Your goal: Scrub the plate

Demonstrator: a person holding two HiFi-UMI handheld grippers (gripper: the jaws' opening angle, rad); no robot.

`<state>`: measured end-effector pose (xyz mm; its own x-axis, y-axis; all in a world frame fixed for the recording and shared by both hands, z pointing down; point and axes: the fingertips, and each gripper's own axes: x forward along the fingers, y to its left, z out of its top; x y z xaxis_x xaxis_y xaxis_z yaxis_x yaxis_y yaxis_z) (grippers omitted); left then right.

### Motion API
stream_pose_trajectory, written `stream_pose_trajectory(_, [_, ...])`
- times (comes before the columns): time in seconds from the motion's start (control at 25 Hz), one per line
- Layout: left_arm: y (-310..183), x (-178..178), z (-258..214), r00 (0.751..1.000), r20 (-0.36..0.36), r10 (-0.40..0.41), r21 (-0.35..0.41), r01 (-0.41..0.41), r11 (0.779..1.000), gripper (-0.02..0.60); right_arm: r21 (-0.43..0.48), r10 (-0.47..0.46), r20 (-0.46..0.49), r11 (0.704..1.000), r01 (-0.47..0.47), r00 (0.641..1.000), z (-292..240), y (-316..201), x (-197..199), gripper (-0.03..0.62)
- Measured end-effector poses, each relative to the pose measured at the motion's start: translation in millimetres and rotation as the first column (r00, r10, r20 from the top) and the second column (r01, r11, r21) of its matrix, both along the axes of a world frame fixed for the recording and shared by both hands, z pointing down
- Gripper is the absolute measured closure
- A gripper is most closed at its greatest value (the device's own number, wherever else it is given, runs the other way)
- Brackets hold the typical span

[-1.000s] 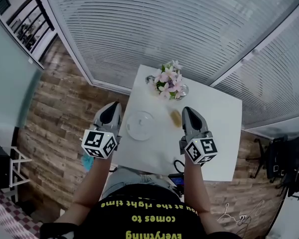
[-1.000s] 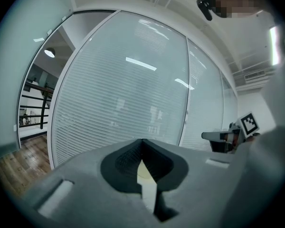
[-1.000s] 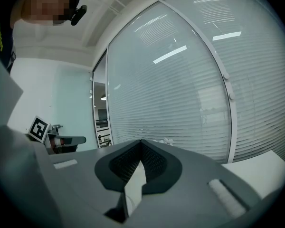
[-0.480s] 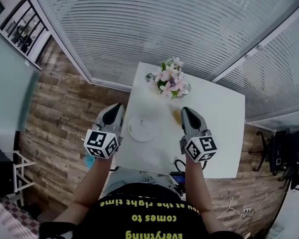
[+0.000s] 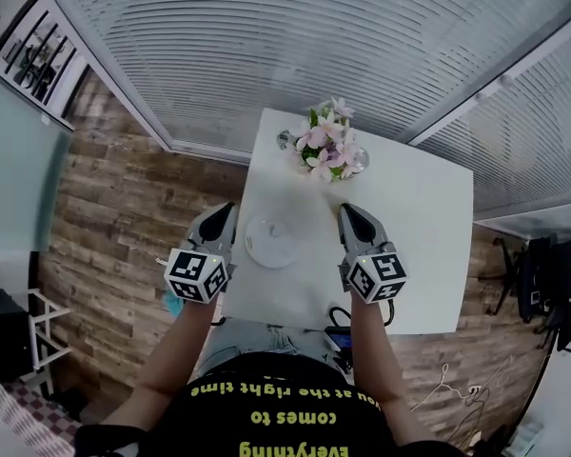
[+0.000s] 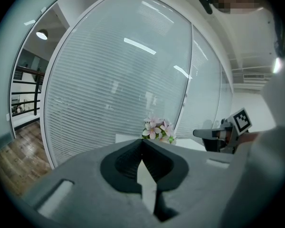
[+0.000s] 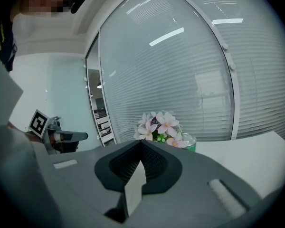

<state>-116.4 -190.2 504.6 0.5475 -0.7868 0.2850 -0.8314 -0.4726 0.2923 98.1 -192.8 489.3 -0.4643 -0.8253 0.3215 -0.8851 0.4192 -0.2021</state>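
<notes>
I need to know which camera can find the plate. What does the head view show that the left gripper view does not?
Only the head view: the plate, lying on the white table in front of the person. Only the left gripper view: the left hand-held gripper seen close up, its jaws shut with nothing between them. Both: the flowers and the right hand-held gripper.

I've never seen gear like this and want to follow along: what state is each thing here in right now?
Left gripper: shut, empty, held left of the plate.
Right gripper: shut, empty, held right of the plate.
Plate: flat on the table, untouched.
Flowers: upright at the table's far end.
Blinds: down.
</notes>
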Motion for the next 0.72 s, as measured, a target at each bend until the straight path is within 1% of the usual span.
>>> stream_pose_trajectory(0.16, [3.9, 0.2, 13.8, 1.000, 0.012, 0.009, -0.034, -0.009, 0.999, 0.581, -0.040, -0.003, -0.004, 0.999, 0.003, 1.000, 19.1, 3.7, 1.6, 0.588])
stream_pose_trajectory(0.28, [5.4, 1.2, 23.8, 1.000, 0.015, 0.019, -0.059, -0.018, 0.998, 0.581, -0.070, 0.000, -0.025, 0.998, -0.002, 1.000, 32.6, 5.1, 6.8, 0.588])
stream_pose_trajectory(0.36, [5.7, 2.0, 30.5, 1.000, 0.017, 0.023, -0.073, -0.022, 0.997, 0.581, -0.092, 0.006, -0.051, 0.996, -0.011, 0.999, 43.8, 4.5, 14.3, 0.588])
stream_pose_trajectory(0.52, [6.1, -2.8, 43.5, 0.999, 0.030, 0.016, -0.097, -0.013, 0.995, 0.581, -0.140, 0.032, -0.133, 0.989, -0.051, 0.991, 71.9, 2.0, 37.4, 0.585])
stream_pose_trajectory(0.6, [6.4, -4.8, 49.1, 0.999, 0.031, 0.015, -0.111, -0.011, 0.994, 0.581, -0.160, 0.040, -0.168, 0.985, -0.067, 0.985, 82.8, 1.4, 48.8, 0.534])
stream_pose_trajectory(0.72, [5.0, -5.2, 57.9, 0.999, 0.039, 0.020, -0.124, -0.015, 0.992, 0.581, -0.183, 0.023, -0.250, 0.981, -0.070, 0.968, 102.4, -1.0, 61.9, 0.492])
